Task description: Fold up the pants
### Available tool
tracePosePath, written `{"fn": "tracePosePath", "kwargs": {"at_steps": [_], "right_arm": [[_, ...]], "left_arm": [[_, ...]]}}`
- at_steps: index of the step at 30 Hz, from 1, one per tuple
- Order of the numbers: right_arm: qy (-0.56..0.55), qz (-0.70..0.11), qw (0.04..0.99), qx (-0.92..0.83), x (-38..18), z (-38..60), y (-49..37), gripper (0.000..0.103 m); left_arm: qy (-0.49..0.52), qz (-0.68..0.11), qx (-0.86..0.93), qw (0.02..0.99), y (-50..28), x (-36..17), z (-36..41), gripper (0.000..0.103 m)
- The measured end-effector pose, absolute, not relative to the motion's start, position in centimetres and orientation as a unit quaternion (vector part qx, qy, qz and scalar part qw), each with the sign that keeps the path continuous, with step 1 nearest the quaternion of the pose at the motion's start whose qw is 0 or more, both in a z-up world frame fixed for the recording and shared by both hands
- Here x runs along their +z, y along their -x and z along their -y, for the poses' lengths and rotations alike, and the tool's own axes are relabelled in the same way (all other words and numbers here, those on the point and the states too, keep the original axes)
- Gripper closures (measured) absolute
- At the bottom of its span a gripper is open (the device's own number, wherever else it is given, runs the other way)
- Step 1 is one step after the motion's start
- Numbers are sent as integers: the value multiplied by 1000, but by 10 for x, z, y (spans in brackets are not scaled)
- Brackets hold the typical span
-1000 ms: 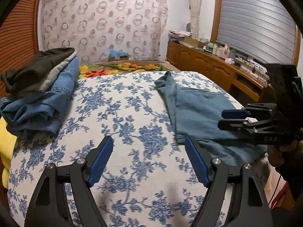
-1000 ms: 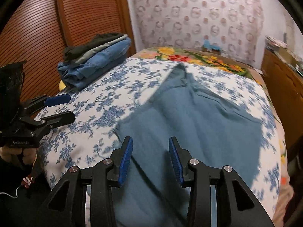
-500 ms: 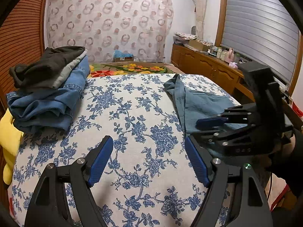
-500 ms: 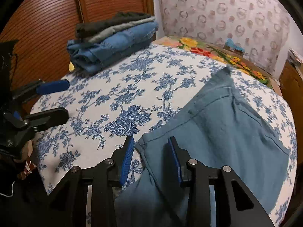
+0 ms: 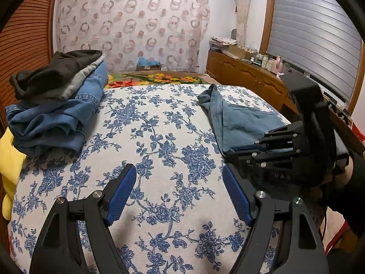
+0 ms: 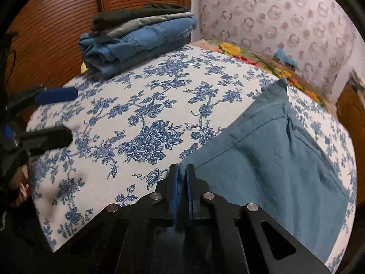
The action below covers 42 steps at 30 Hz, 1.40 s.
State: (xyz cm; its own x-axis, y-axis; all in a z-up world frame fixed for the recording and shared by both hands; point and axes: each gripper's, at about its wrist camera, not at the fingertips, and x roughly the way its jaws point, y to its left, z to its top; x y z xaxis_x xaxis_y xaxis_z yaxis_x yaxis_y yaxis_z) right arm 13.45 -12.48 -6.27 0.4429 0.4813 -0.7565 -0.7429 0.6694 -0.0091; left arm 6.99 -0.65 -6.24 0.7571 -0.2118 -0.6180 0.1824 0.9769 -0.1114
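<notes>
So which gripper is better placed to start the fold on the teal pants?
The right gripper, probably: its fingers are shut on the near corner of the teal cotton pants. The left gripper is open over bare blue floral tablecloth, beside the pants and holding nothing.

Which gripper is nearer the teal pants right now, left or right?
Right. The right gripper is shut on the teal pants at their near corner; the left gripper hangs open over bare bedspread beside them.
</notes>
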Motion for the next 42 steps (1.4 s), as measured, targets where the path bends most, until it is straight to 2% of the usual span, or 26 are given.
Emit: {"fn": "tracePosePath", "kwargs": {"at_steps": [11, 28, 32, 42], "right_arm": [[88, -346, 871, 339, -20, 191, -154, 97], [65, -404, 869, 279, -46, 229, -208, 97], [42, -402, 872, 277, -42, 244, -212, 77], [36, -417, 865, 278, -47, 262, -206, 76]], "left_arm": [[-8, -348, -144, 926, -92, -65, 47, 24], [-45, -396, -187, 898, -124, -87, 100, 24], [-55, -406, -184, 894, -127, -94, 104, 24], [-55, -415, -182, 890, -128, -99, 106, 24]]}}
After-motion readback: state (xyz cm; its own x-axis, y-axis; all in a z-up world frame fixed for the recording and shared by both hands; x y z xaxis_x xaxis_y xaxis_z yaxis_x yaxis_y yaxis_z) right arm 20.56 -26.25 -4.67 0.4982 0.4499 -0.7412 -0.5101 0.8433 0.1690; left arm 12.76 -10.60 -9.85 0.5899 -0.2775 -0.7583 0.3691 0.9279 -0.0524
